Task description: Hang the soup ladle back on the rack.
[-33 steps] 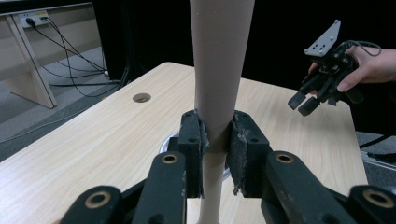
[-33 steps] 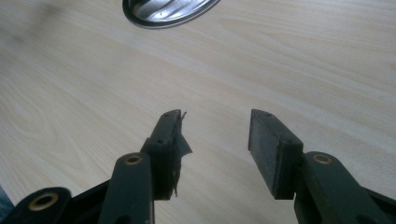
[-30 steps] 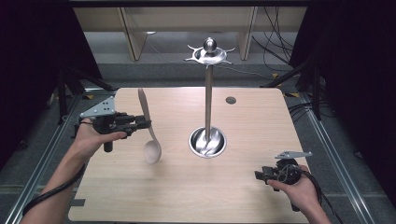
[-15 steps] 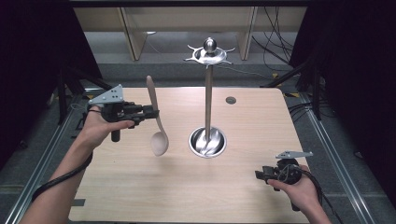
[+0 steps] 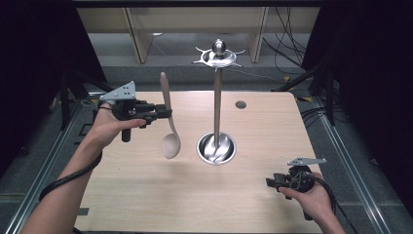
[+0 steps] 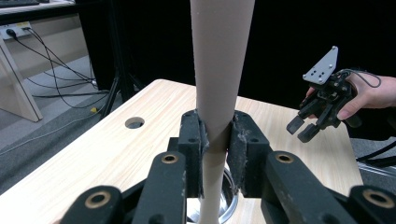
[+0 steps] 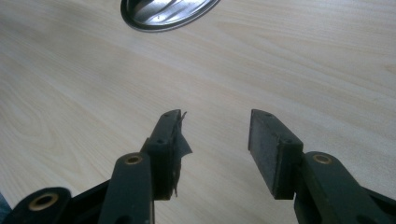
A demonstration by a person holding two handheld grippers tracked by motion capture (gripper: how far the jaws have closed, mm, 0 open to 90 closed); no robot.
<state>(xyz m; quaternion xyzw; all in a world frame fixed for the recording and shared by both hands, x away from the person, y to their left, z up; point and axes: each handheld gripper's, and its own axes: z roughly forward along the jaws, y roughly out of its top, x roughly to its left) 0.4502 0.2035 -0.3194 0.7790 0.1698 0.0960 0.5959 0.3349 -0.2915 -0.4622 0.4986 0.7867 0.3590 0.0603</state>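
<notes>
A light wooden table (image 5: 146, 204) seen from above, with a person's forearms reaching in from the near edge, each hand holding a black two-jaw gripper. The left gripper (image 5: 165, 113) is raised above the left part of the table, its jaws closed on the handle of a pale wooden spoon (image 5: 168, 122). The spoon hangs nearly upright, handle up and bowl down, with the bowl above the tabletop and just to the left of a metal stand. In the left gripper view the spoon (image 6: 218, 88) handle rises as a broad pale shaft, pinched between the two black pads. The stand (image 5: 217, 97) is near the middle of the table: a round shiny base (image 5: 216, 148), a thin upright pole, and a top disc with short hook-like arms and a ball knob. A small round hole (image 5: 240, 104) is set in the tabletop towards the far side, right of the pole. The right gripper (image 5: 271, 183) is held low over the near right corner of the table, well apart from the spoon and stand. In the right gripper view its jaws are spread with bare wood between them, gripping nothing, and the edge of the stand's base (image 7: 168, 14) shows at the top. A cable trails from each gripper
</notes>
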